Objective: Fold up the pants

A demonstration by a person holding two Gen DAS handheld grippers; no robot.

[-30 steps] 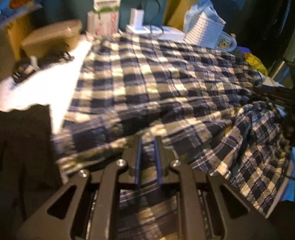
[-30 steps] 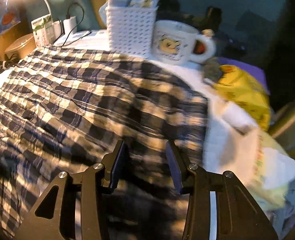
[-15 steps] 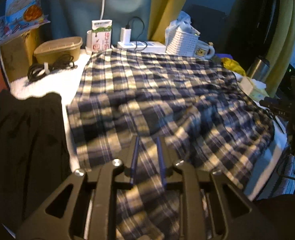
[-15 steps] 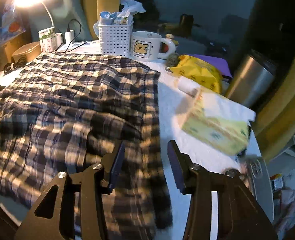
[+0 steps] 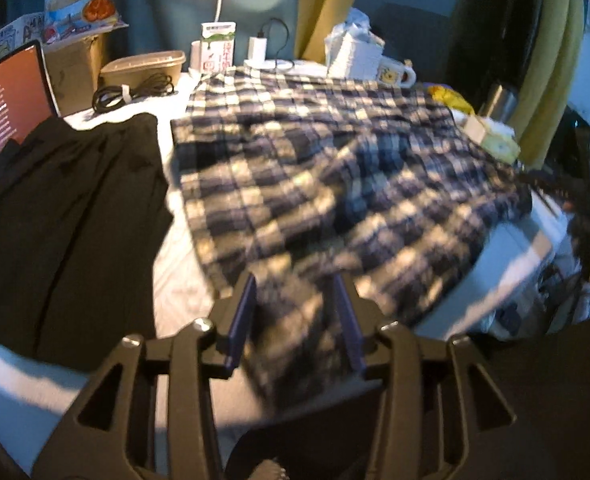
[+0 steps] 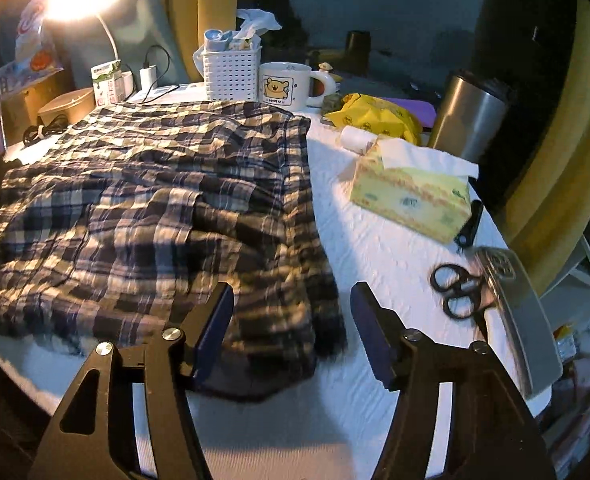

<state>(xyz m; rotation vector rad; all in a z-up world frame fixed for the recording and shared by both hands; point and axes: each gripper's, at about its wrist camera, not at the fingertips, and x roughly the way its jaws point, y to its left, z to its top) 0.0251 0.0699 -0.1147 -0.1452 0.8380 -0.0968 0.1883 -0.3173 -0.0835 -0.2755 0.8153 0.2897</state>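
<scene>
You drew both grippers back off the navy-and-cream plaid pants (image 6: 155, 200); left gripper (image 5: 295, 312) and right gripper (image 6: 291, 320) were opening, fingers apart, gripping nothing.

— How do the two grippers stand?
— The left gripper (image 5: 293, 304) points steeply downward, its jaws opening, pads pressing on nothing.
— And the other?
— The right gripper (image 6: 293, 316) tilts downward too, jaws opening wider, nothing clamped.
</scene>
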